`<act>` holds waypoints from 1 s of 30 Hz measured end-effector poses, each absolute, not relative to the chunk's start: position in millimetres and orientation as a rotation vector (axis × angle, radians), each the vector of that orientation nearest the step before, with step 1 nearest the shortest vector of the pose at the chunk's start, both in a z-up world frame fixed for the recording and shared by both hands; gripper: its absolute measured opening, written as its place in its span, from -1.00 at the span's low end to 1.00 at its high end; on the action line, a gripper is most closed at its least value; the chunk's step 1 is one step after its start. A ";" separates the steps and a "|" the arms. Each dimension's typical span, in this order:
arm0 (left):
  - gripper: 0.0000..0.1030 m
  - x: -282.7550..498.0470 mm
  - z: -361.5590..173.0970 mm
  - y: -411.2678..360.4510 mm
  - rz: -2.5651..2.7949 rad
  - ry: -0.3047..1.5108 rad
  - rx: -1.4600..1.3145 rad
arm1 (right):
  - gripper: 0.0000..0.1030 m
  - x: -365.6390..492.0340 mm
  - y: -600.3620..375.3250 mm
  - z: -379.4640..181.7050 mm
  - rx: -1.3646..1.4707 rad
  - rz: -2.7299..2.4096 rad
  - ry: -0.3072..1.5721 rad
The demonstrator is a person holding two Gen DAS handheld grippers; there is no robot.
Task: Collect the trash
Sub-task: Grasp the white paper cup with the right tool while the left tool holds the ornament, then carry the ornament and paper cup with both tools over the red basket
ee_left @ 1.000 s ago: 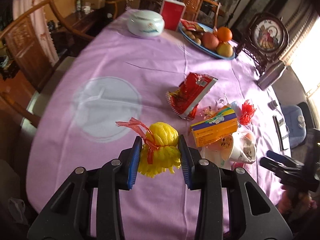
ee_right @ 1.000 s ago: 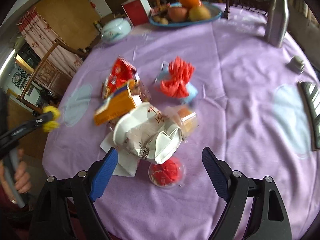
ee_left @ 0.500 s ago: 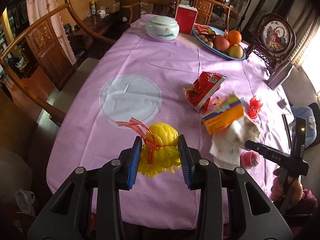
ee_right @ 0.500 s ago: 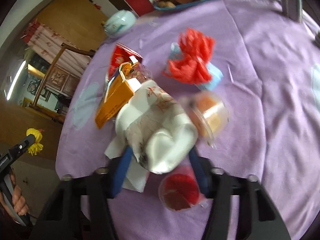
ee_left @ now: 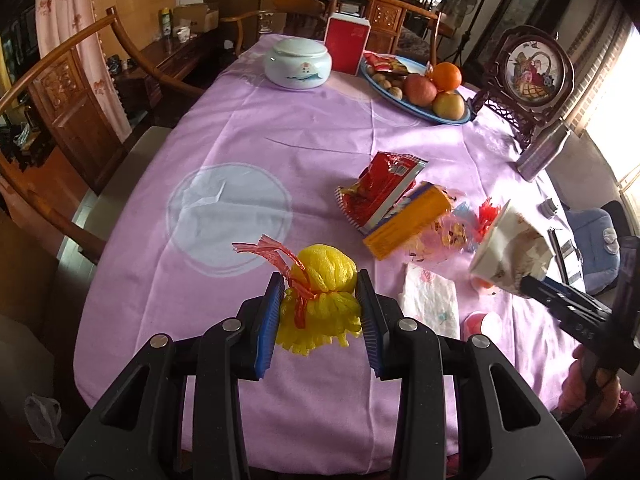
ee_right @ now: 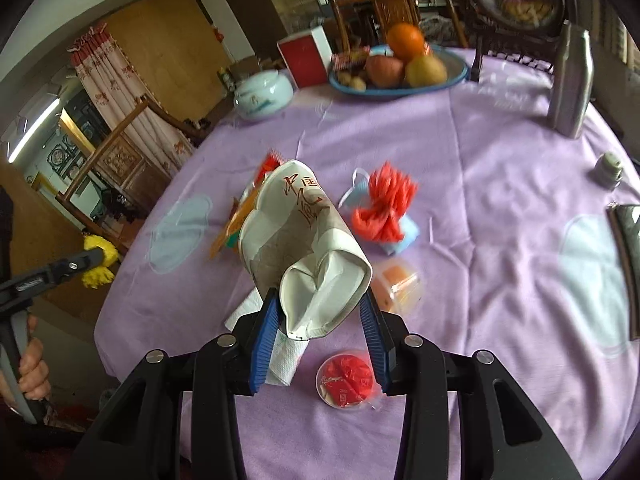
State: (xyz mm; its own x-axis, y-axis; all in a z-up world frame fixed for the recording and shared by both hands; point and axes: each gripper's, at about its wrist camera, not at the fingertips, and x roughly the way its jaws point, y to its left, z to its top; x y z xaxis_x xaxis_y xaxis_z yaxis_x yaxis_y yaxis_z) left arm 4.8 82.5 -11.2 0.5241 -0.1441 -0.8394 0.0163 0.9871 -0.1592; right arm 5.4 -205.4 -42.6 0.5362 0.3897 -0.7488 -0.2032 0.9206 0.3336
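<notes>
My left gripper (ee_left: 320, 312) is shut on a yellow mesh net (ee_left: 322, 300) tied with a red strip, held above the near edge of the purple tablecloth (ee_left: 248, 128). My right gripper (ee_right: 318, 328) is shut on a crushed white paper cup (ee_right: 304, 240) with red lettering, lifted off the table; the same paper cup (ee_left: 512, 256) shows at the right of the left wrist view. On the cloth lie a red snack wrapper (ee_left: 380, 188), an orange carton (ee_left: 408, 220), a white napkin (ee_left: 430, 304), a red mesh net (ee_right: 382, 208), a small lidded tub of red sachets (ee_right: 346, 378) and an orange jelly cup (ee_right: 396, 286).
At the far end stand a white lidded jar (ee_left: 298, 62), a red box (ee_left: 346, 46) and a blue fruit plate (ee_left: 420, 84). A metal flask (ee_right: 570, 84) and a small bottle (ee_right: 608, 168) stand at the right. Wooden chairs (ee_left: 68, 96) ring the table.
My right gripper closed on the paper cup and lifted it off the table. The left gripper pulled back a little from the table, still holding the yellow net.
</notes>
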 end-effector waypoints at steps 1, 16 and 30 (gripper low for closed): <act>-0.27 6.2 -11.6 81.4 -0.100 1.014 -0.139 | -0.21 4.0 -206.1 -35.9 0.210 0.357 0.928; -0.27 -20.8 -11.5 119.7 0.032 0.986 -0.245 | -0.21 14.7 -164.4 9.5 0.118 0.523 0.861; -0.27 -176.3 -37.0 271.4 0.525 0.998 -0.515 | -0.21 -0.9 14.4 6.4 -0.078 0.967 0.940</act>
State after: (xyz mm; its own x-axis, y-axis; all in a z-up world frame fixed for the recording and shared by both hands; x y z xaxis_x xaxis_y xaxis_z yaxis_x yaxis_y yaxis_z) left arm -176.3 271.4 -37.0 0.4414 0.1745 -0.8802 -0.6259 0.7628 -0.1626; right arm -0.9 14.4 6.4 0.2207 0.6674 -0.7113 -0.7303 0.5964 0.3330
